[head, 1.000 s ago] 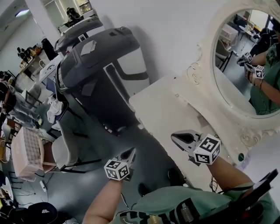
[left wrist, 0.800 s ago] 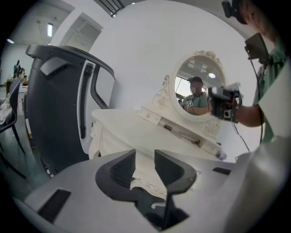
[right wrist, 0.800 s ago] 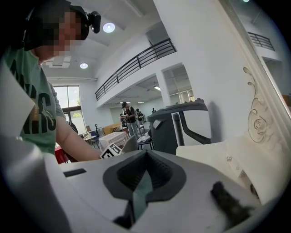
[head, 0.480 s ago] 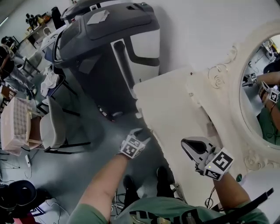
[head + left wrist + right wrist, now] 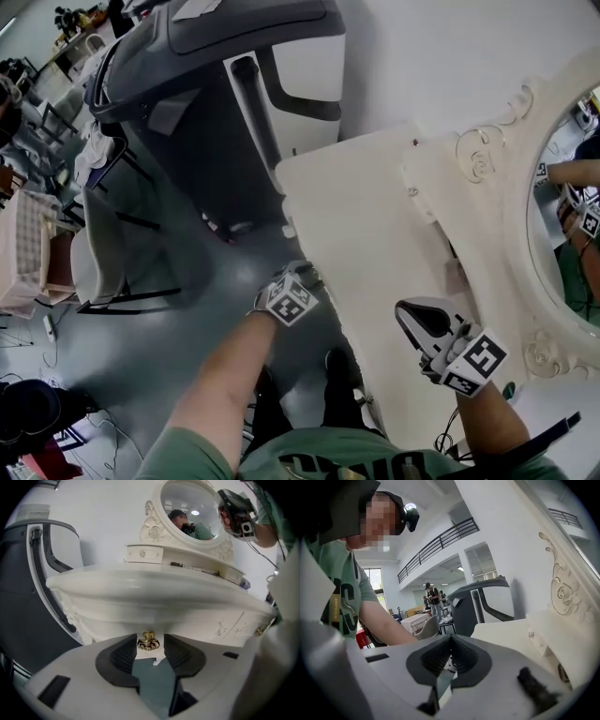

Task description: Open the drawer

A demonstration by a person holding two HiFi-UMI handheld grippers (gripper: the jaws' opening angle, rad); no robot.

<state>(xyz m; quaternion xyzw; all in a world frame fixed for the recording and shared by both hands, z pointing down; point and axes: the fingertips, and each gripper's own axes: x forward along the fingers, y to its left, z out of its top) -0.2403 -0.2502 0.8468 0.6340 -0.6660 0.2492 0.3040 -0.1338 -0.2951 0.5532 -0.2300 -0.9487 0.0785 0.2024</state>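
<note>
A white dressing table (image 5: 370, 230) carries an oval mirror (image 5: 570, 211). In the left gripper view its drawer front (image 5: 197, 620) lies under the tabletop's edge, with a small gold knob (image 5: 148, 642) on it. My left gripper (image 5: 149, 640) points at that front. The knob sits between its jaws, which are closing, with small gaps still showing on both sides. In the head view the left gripper (image 5: 302, 275) is at the table's front edge. My right gripper (image 5: 419, 322) hovers over the tabletop, shut (image 5: 451, 643) and holding nothing.
A large dark grey machine (image 5: 211, 103) stands right beside the table's left end. The person's shoes (image 5: 339, 367) are on the grey floor below the drawer. Chairs (image 5: 89, 267) stand further left. A small upper drawer (image 5: 144, 554) sits on the tabletop under the mirror.
The left gripper came down and in to the table's front edge, and its jaws went from shut to open around the knob. The right gripper sank slightly over the tabletop.
</note>
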